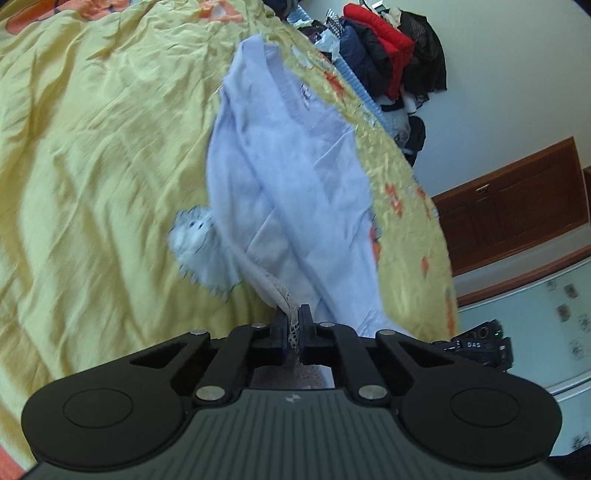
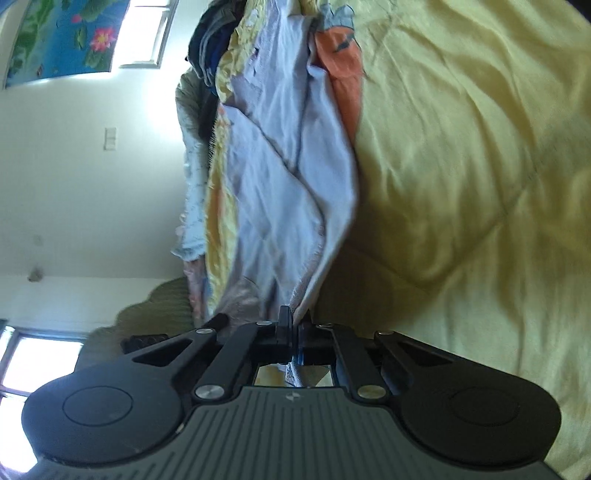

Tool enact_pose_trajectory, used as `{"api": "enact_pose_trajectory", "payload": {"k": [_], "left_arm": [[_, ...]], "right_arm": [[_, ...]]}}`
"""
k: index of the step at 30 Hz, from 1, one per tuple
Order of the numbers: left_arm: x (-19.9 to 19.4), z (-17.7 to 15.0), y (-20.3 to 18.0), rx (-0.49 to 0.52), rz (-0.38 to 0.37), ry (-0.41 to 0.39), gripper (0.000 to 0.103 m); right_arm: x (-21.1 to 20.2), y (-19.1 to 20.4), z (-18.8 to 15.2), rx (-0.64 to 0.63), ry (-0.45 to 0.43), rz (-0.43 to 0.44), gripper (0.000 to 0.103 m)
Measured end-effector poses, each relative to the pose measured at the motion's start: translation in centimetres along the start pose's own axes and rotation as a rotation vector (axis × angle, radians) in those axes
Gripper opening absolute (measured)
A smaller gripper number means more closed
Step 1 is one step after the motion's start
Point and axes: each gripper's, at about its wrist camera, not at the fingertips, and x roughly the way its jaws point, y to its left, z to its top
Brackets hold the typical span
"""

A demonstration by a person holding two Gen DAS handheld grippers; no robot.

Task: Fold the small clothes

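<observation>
A yellow bedspread [image 1: 92, 155] covers the bed. On it, near its edge, lies the pale blue top [image 1: 288, 177], stretched toward both claws. The left claw [image 1: 293, 332] is closed on its lace-trimmed hem; the right claw [image 2: 293, 325] is clamped on another edge of it.

A rumpled yellow bedspread [image 1: 96, 155] with orange patches covers the bed, and beyond its far edge dark, red and navy clothes are heaped in a pile [image 1: 384, 55] against the pale wall. A brown wooden cabinet [image 1: 513, 199] stands near that wall. On the other side, a blue flowered cloth [image 2: 62, 35] hangs by a bright window [image 2: 155, 33].
</observation>
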Motion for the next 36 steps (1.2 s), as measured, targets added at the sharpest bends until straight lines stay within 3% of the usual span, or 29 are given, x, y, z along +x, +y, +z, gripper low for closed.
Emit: {"api": "enact_pose_trajectory", "payload": {"k": [4, 7, 13, 15, 16, 18, 19, 21, 25, 27, 30, 33, 36], "left_arm": [[0.6, 4.0, -0.9, -0.034, -0.069, -0.038, 0.005], [2.1, 9.0, -2.1, -0.013, -0.077, -0.081, 0.005], [9.0, 22.3, -1.5, -0.021, 0.022, -0.169, 0.005], [12.5, 26.0, 1.1, -0.110, 0.099, -0.125, 0.006], [13.8, 27.0, 2.4, -0.188, 0.147, -0.101, 0.006], [15.2, 27.9, 3.7, -0.236, 0.151, -0.071, 0.006], [15.1, 27.9, 3.7, -0.223, 0.134, -0.075, 0.006], [14.2, 28.0, 3.2, -0.182, 0.100, -0.094, 0.007], [11.2, 28.6, 2.2, -0.111, 0.040, -0.196, 0.010], [9.9, 28.6, 1.4, -0.046, 0.062, -0.271, 0.014], [9.8, 28.2, -0.4, 0.123, 0.166, -0.301, 0.025], [11.2, 26.3, -2.2, 0.393, 0.365, -0.297, 0.026], [13.6, 24.6, -2.4, 0.567, 0.470, -0.282, 0.026]], "right_arm": [[0.1, 1.7, 3.6, 0.037, -0.018, 0.080, 0.007], [0.6, 4.0, 8.3, 0.007, -0.068, 0.127, 0.008], [4.3, 6.4, 22.9, 0.031, -0.196, 0.138, 0.008], [6.5, 4.9, 27.5, 0.125, -0.217, 0.104, 0.018], [7.4, 3.8, 29.3, 0.185, -0.232, 0.051, 0.043], [8.4, 2.0, 31.2, 0.246, -0.268, -0.028, 0.053], [8.4, 1.5, 31.5, 0.261, -0.269, 0.005, 0.054], [7.9, 1.8, 31.5, 0.231, -0.272, 0.054, 0.053], [6.6, 3.8, 31.2, 0.077, -0.297, 0.057, 0.053], [6.7, 4.4, 31.7, 0.035, -0.274, 0.045, 0.054], [7.3, 5.6, 32.0, -0.057, -0.248, -0.048, 0.054], [7.5, 6.7, 31.6, -0.198, -0.265, -0.185, 0.054], [8.1, 6.8, 31.4, -0.276, -0.270, -0.256, 0.054]]}}
